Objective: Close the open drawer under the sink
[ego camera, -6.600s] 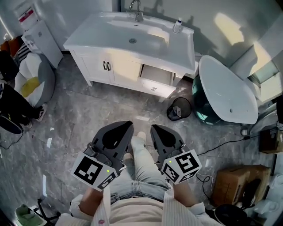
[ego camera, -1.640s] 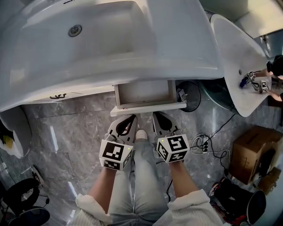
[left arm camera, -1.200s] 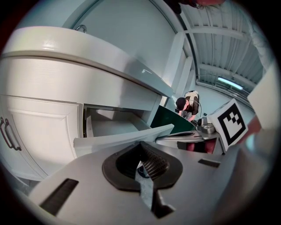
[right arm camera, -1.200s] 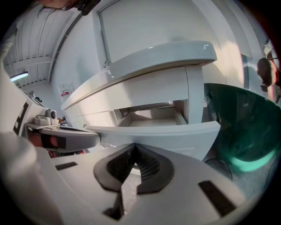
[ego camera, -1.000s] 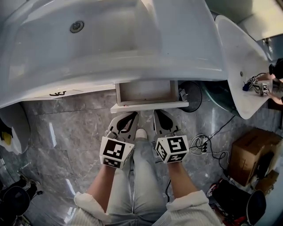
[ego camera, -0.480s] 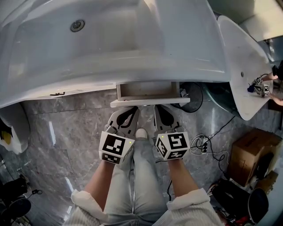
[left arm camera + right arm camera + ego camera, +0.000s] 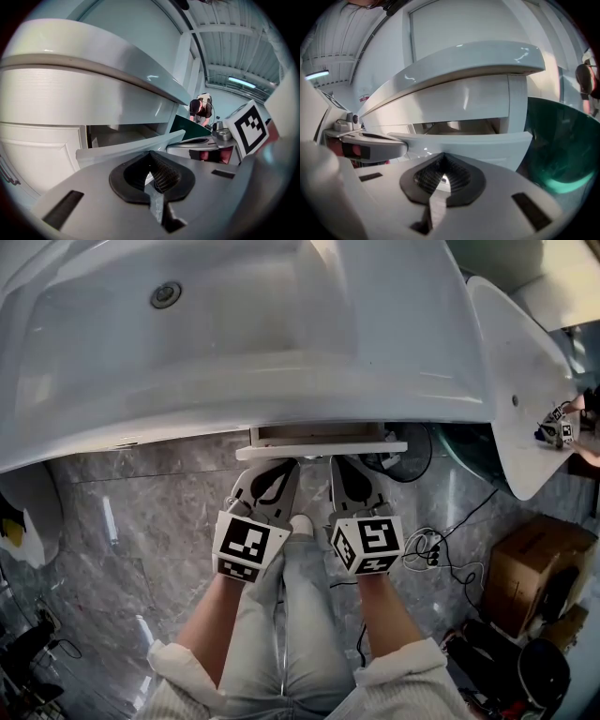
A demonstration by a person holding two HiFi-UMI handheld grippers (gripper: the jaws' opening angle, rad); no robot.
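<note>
Closing push in hand: left gripper [image 7: 277,471] and right gripper [image 7: 343,469], jaws together and empty, set against the slightly open white panelled drawer front [image 7: 321,450] under the white sink counter [image 7: 281,395] front edge; next, press evenly until flush.

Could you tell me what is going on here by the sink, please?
A person stands at the sink holding two grippers. The left gripper and right gripper are both shut and empty, their tips at the front of the drawer below it. The drawer sticks out only a little, so it is not yet fully closed.
</note>
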